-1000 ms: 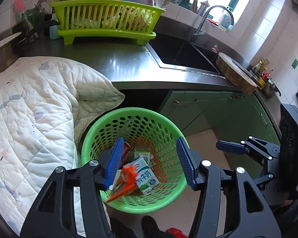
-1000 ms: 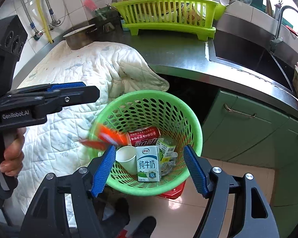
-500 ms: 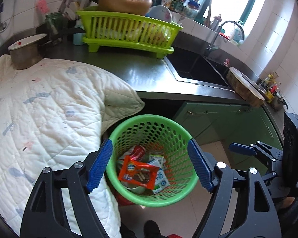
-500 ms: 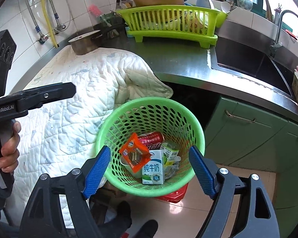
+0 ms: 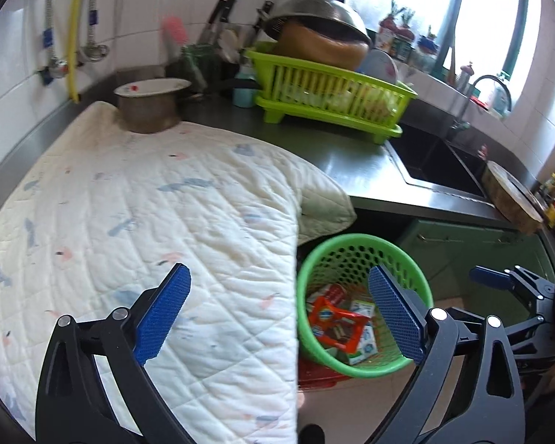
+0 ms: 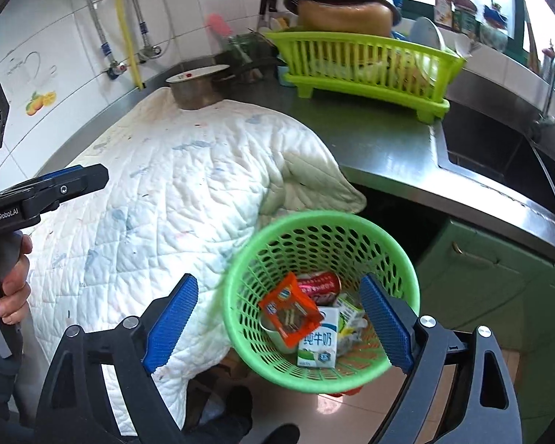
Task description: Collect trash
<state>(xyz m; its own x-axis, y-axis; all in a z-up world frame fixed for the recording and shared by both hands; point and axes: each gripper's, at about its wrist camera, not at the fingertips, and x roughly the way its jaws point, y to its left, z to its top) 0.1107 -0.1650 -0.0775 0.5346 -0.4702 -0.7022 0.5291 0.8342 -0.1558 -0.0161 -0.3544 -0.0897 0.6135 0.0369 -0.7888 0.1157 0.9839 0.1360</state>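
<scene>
Looking along the left gripper (image 5: 277, 318), the left wrist view shows its blue jaws spread wide, having just been opening, with nothing between them; one jaw hangs over the white quilt (image 5: 148, 229) and the other over the green basket (image 5: 418, 288); the basket stands on the floor just beside the quilt's hanging edge, below the steel tabletop (image 5: 351, 162); inside the basket an orange wrapper (image 5: 335, 320) lies on top of a milk carton (image 5: 364, 347) and a red can (image 5: 327, 292); beyond the basket, on the tabletop, sit a lime dish rack (image 5: 333, 100) and a metal pot (image 5: 150, 105), the pot at the quilt's far edge; the right gripper (image 5: 507, 285) shows past the basket at the frame's edge.

Seen from the right wrist, the right gripper (image 6: 277, 318) also has its jaws well apart, having just been opening, gripping nothing; the basket (image 6: 407, 255) lies partly between them, untouched; within it the wrapper (image 6: 290, 309) rests against a white cup (image 6: 273, 333), with the carton (image 6: 320, 338) just beside it and the can (image 6: 320, 285) behind; the quilt (image 6: 174, 203) drapes off the tabletop (image 6: 381, 148) next to the basket; a hand (image 6: 13, 288) holds the left gripper (image 6: 66, 185) over the quilt, well apart from the basket.
</scene>
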